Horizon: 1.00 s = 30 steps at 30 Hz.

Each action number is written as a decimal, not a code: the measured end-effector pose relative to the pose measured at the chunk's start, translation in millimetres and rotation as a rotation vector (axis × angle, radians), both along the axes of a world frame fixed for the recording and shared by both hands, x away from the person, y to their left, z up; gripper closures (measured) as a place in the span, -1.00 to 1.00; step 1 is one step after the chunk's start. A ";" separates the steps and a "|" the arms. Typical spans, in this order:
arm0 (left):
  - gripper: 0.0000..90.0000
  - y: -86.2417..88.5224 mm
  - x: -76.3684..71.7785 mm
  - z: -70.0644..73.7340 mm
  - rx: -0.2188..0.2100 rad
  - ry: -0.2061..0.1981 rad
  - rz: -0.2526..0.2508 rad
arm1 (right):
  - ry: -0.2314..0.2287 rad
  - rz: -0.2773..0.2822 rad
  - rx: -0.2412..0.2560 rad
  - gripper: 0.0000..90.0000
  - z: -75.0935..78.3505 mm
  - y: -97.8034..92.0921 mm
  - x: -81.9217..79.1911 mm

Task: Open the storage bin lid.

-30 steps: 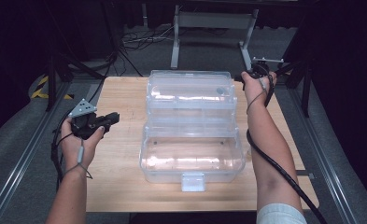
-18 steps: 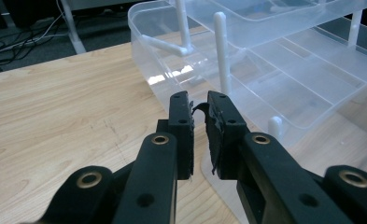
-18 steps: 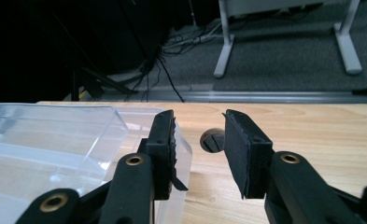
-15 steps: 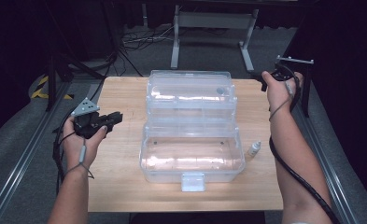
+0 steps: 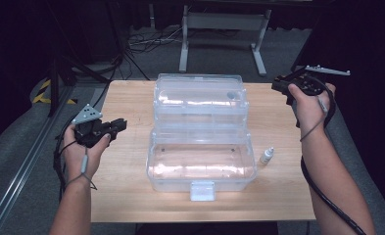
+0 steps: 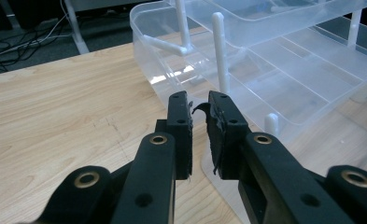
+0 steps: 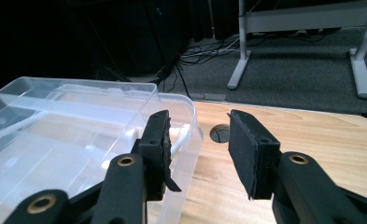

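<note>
i have the left gripper low over the left part of the wooden table, well apart from the clear plastic organiser box that stands open in the middle. in the left gripper view its jaws sit with just a narrow slit between the worn pads, nothing in them, and they point at the box's near corner and the white posts that carry its upper tray.

my right gripper is up at the far right edge of the table, raised above it, just beside the right end of the box's open lid. in the right gripper view the jaws stand wide apart and empty, with the lid's rim running just behind the left-hand pad and a round hole in the table top visible between them.

a small white dropper bottle stands upright on the table just beside the right end of the box's lower tub, not touching it as far as i can tell, and well below the right gripper. a white latch hangs at the front of the tub.
</note>
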State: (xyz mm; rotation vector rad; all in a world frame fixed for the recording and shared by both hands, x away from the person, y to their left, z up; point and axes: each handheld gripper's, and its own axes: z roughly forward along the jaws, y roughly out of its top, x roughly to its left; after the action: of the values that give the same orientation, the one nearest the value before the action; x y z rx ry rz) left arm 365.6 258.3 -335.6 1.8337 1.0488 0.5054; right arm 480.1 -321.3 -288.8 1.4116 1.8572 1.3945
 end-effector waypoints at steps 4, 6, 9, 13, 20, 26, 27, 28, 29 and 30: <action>0.76 0.5 -0.2 -0.2 -0.006 0.002 0.002 | -0.009 0.011 0.008 0.27 -0.7 -7.3 -16.6; 0.75 0.3 -0.2 -0.2 -0.007 0.001 0.001 | -0.009 0.015 0.008 0.26 -1.7 -9.2 -20.8; 0.74 -1.7 0.3 -0.1 -0.002 0.003 -0.005 | 0.001 0.014 -0.007 0.24 -6.7 -15.0 -32.5; 0.72 -3.8 1.1 -0.2 0.002 0.009 -0.008 | 0.014 0.021 -0.019 0.22 -12.9 -21.7 -43.0; 0.72 -2.0 1.4 -0.4 -0.003 0.015 -0.003 | 0.017 0.035 -0.049 0.19 -20.8 -25.6 -62.6; 0.72 0.1 -0.2 0.8 -0.008 0.013 -0.003 | 0.038 0.066 -0.017 0.15 -26.7 -26.3 -74.9; 0.72 0.6 -0.6 1.2 -0.009 0.012 -0.001 | 0.054 0.076 -0.012 0.13 -28.2 -26.2 -75.5; 0.72 1.0 -0.9 1.4 -0.012 0.009 0.001 | 0.070 0.082 -0.014 0.13 -29.9 -25.9 -76.0; 0.71 1.3 -1.1 1.5 -0.013 0.009 0.002 | 0.081 0.088 -0.026 0.11 -32.0 -26.0 -76.5; 0.72 1.3 -1.3 1.6 -0.015 0.009 0.003 | 0.094 0.093 -0.039 0.09 -34.6 -25.7 -76.5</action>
State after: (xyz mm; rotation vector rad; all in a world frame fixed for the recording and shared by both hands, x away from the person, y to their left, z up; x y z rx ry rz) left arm 364.3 259.6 -334.0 1.8232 1.0585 0.4902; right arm 403.5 -347.0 -323.5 1.4102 2.0225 1.3486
